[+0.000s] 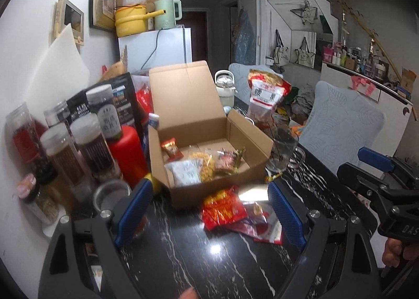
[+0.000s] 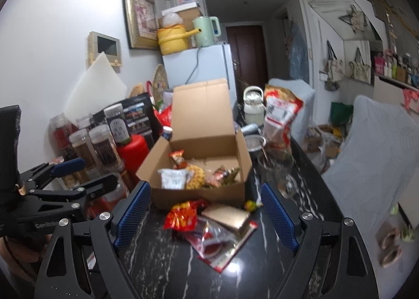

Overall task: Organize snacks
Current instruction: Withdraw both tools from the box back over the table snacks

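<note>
- The cardboard box [image 1: 209, 152] sits open on my dark marbled worktop [image 1: 183, 252], its lid flap standing up at the back.
- Inside it I see a small red packet [image 1: 171, 148] leaning near the back left, a white packet [image 1: 186, 173] at the front left, a yellow snack [image 1: 203, 165] in the middle and a dark shiny wrapper [image 1: 227, 161] to the right.
- Just in front of the box lies a red and yellow snack bag [image 1: 224, 207], touching a red and clear wrapper [image 1: 258, 228] that spreads toward me.
- In my right view a gold packet [image 2: 226, 216] rests on top of that wrapper, and a small yellow sweet [image 2: 250, 204] lies by the box's front right corner.
- My left tool [image 1: 209, 215] is released, its blue pads spread wide on either side of the loose snacks and gripping nothing.
- My right tool [image 2: 207, 215] is likewise released and empty, its pads framing the same pile.
- Left of the box stand tall clear jars [image 1: 86, 147] and a red bottle [image 1: 128, 152].
- Right of the box stands a glass mug [image 1: 282, 152], with a big red and white bag [image 1: 267, 92] upright behind it.
- A pale kettle-like pot [image 1: 224, 87] stands at the worktop's far end.
</note>
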A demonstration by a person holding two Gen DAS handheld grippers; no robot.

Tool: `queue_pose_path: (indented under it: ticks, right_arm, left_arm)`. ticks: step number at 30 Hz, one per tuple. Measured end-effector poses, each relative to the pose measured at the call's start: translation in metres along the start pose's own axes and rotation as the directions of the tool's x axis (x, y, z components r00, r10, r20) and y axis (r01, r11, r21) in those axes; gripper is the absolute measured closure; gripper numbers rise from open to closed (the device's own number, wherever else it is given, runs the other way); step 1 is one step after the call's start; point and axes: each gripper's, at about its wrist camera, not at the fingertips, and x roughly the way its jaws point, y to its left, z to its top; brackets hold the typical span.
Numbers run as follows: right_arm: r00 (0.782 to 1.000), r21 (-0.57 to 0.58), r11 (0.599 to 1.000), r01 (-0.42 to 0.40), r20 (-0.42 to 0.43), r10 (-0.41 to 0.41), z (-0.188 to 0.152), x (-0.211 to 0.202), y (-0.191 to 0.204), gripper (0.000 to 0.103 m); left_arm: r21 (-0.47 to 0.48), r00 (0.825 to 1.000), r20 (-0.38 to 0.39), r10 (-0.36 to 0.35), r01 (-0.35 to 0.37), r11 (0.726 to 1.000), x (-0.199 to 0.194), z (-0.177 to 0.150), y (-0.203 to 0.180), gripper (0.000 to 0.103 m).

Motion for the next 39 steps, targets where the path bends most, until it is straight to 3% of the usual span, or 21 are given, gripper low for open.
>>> queue_pose_path:
  ticks: [20, 25, 39]
  right_arm:
    - [0.991, 0.056, 0.997, 0.047, -0.132, -0.039, -0.069, 0.019, -0.010, 0.016]
    - [0.984, 0.064, 0.997, 0.037, -0.177, -0.026, -0.084, 0.034, -0.011, 0.016]
    - [0.958, 0.062, 0.998, 0.023, -0.287, -0.004, -0.102, 0.092, -0.017, 0.016]
  left_arm:
    - [-0.033, 0.988, -0.146, -0.058, 0.054, 0.998, 0.034, -0.064, -0.006, 0.013]
    - [-0.063, 0.980, -0.178, -0.088, 0.078, 0.995, 0.047, -0.077, -0.003, 0.013]
    - [-0.128, 0.959, -0.271, -0.082, 0.049, 0.991, 0.101, -0.088, 0.019, 0.013]
